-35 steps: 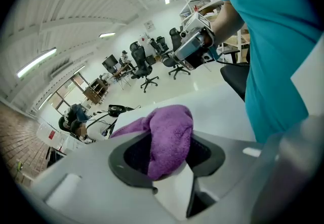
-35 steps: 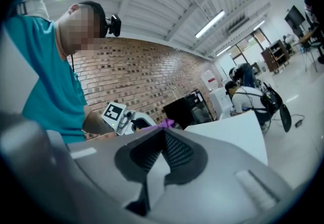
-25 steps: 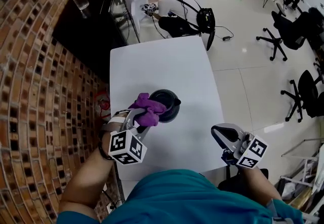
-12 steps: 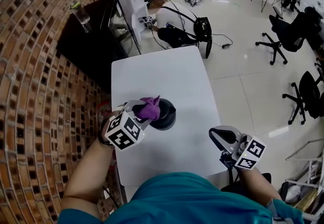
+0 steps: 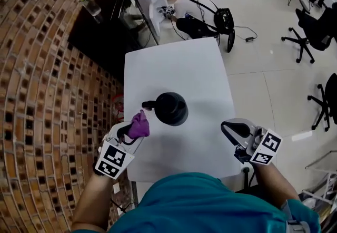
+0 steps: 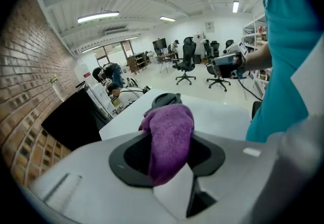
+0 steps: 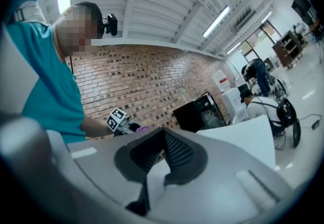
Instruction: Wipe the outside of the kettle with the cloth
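Brick wall [image 5: 42, 95] — glossy floor [image 5: 274, 84].

purple cloth [image 5: 139, 126], black kettle [image 5: 171, 108], white table [image 5: 179, 74], red-brown brick wall [image 5: 47, 68], teal shirt [image 5: 200, 205]

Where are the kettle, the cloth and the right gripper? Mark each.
kettle [image 5: 171, 108]: head view, its dark top.
cloth [image 6: 169, 137]: left gripper view, purple fold between the jaws.
right gripper [image 5: 226, 127]: head view, between its shut fingertips.
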{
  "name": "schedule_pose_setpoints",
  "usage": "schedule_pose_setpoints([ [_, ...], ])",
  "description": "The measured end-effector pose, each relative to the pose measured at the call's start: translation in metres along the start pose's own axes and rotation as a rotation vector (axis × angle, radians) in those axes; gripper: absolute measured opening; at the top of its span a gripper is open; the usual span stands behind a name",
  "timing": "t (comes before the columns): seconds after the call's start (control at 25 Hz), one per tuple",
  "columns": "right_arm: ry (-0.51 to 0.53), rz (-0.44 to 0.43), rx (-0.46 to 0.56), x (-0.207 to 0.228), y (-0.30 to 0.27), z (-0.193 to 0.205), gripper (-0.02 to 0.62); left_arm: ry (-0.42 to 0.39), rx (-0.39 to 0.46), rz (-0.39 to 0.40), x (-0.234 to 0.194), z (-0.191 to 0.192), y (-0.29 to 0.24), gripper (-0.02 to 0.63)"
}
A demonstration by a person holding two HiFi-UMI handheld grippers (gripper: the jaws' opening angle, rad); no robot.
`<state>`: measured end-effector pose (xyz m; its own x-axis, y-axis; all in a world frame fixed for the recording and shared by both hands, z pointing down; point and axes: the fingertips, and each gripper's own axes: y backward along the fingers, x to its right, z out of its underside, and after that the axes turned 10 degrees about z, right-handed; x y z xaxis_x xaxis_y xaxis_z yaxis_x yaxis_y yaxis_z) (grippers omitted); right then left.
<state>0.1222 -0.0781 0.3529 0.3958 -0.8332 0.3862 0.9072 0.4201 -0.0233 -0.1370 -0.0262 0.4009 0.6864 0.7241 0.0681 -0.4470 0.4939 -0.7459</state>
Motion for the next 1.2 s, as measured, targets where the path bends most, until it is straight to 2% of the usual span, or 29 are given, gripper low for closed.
schedule_pose_setpoints([
  [0.16, 0.037, -0.054, 0.005, -0.032, -0.011, -0.001, 0.004, 0.07, 0.069, 0.081, 0.07, 0.017, 0.015, 0.172],
  [0.28, 0.061, -0.074, -0.001, -0.071, -0.016, 0.005, 0.003, 0.081, 0.105, 0.115, 0.108, 0.041, 0.037, 0.172],
  [0.48, 0.112, -0.078, -0.006, -0.167, -0.016, 0.027, 0.003, 0.121, 0.238, 0.093, 0.14, 0.087, 0.108, 0.172],
  [0.6, 0.095, -0.05, 0.007, -0.237, -0.013, 0.045, 0.003, 0.135, 0.319, 0.092, 0.161, 0.127, 0.154, 0.172],
  [0.68, 0.093, -0.004, 0.005, -0.277, 0.001, 0.056, 0.005, 0.177, 0.383, 0.132, 0.18, 0.15, 0.182, 0.172],
  [0.76, 0.106, 0.042, -0.003, -0.308, 0.021, 0.065, 0.003, 0.259, 0.445, 0.171, 0.195, 0.171, 0.208, 0.172],
  [0.84, 0.121, 0.078, 0.0, -0.331, 0.042, 0.069, 0.003, 0.346, 0.504, 0.191, 0.205, 0.185, 0.231, 0.172],
  [0.92, 0.134, 0.101, 0.012, -0.351, 0.065, 0.072, 0.003, 0.398, 0.544, 0.194, 0.221, 0.194, 0.249, 0.172],
  [1.08, 0.192, 0.108, 0.022, -0.385, 0.119, 0.086, 0.003, 0.49, 0.612, 0.2, 0.272, 0.201, 0.273, 0.172],
  [1.2, 0.247, 0.081, 0.009, -0.405, 0.162, 0.099, 0.003, 0.511, 0.637, 0.191, 0.32, 0.196, 0.276, 0.172],
])
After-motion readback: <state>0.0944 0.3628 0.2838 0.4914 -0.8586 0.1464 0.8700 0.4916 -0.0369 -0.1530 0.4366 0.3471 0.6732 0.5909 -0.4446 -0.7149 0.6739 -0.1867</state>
